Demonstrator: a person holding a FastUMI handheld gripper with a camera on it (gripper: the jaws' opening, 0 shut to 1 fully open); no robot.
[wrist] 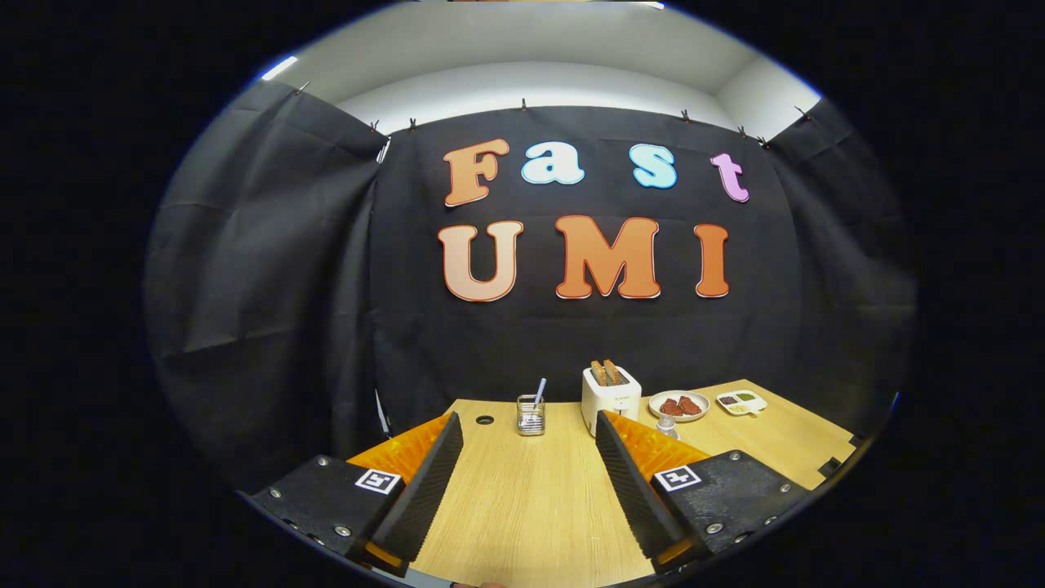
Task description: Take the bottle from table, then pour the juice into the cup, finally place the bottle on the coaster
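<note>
My gripper (527, 426) is held above the wooden table (522, 506), open wide, with nothing between its fingers. Beyond the fingertips, roughly centred between them, stands a small clear glass cup (531, 415) with a straw in it. A small clear bottle-like thing (667, 425) stands just past the right finger, which hides its lower part. I cannot tell what is in it.
A white toaster (611, 398) with two slices of bread stands right of the cup, near the table's back edge. Further right are a plate (678, 405) with reddish food and a small divided dish (741, 401). A round hole (484, 420) in the tabletop lies left of the cup.
</note>
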